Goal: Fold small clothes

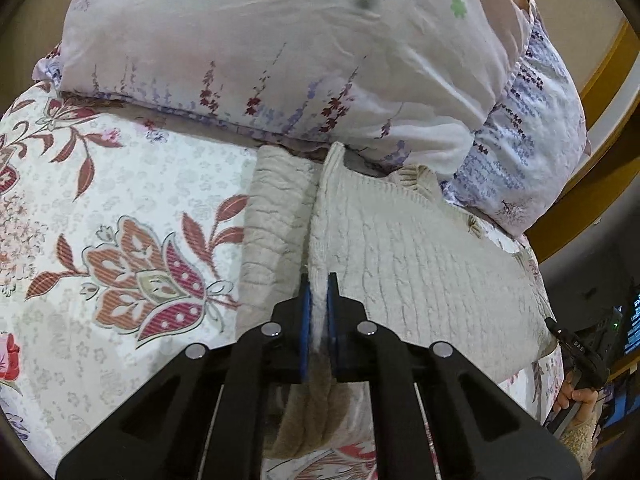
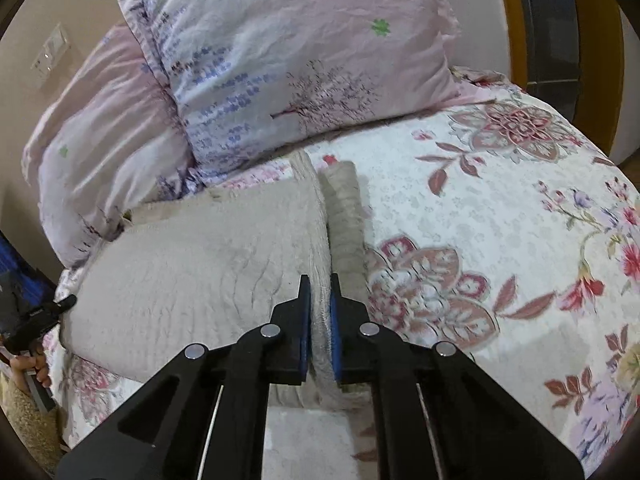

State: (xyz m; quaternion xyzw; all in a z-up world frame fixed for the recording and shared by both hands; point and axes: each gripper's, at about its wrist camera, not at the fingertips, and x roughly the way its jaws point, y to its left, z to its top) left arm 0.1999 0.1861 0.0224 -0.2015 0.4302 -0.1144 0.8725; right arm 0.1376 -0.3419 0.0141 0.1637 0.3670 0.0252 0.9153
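A cream cable-knit sweater lies on a floral bedspread, its body stretched between the two grippers. My left gripper is shut on the sweater's left edge, pinching a raised fold between its blue pads. A sleeve lies flat just left of that fold. In the right wrist view the sweater spreads to the left, and my right gripper is shut on its right edge fold. The other sleeve lies beside it on the bedspread.
Pillows in pale floral cases are piled right behind the sweater, also in the right wrist view. A wooden frame and wall stand beyond. The other hand-held gripper shows at the right edge and at the left edge.
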